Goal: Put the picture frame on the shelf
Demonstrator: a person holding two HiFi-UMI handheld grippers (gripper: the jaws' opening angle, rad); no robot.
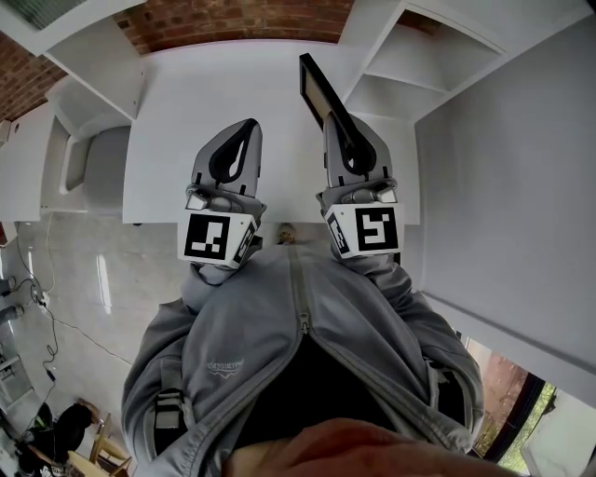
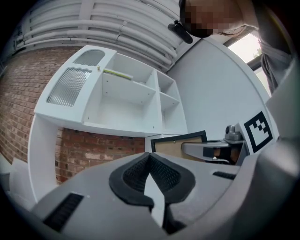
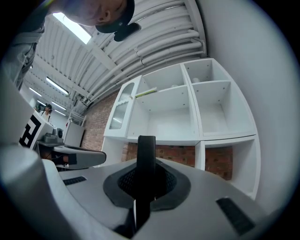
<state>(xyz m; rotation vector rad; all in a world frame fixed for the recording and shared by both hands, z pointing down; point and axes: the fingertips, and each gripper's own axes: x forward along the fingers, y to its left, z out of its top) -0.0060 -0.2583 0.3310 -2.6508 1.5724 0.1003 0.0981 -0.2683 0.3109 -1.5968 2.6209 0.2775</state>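
The picture frame (image 1: 315, 87) is black with a tan backing board and stands on edge in my right gripper (image 1: 331, 123), which is shut on its lower part. From the right gripper view the frame (image 3: 146, 154) shows only as a black upright bar between the pads. In the left gripper view the frame (image 2: 179, 145) shows its tan back, to the right. My left gripper (image 1: 250, 126) is level beside the right one, shut and empty; its pads (image 2: 161, 173) meet at the tip. Both point at the white shelf unit (image 3: 187, 112), whose open compartments (image 2: 126, 93) hold no frame.
A thin yellow-green stick (image 3: 146, 93) lies on one upper shelf. A ribbed glass panel (image 2: 68, 86) closes the unit's left end. A brick wall (image 1: 233, 19) shows behind, a white wall (image 1: 521, 186) runs along the right, and cables (image 1: 37, 307) lie on the glossy floor at left.
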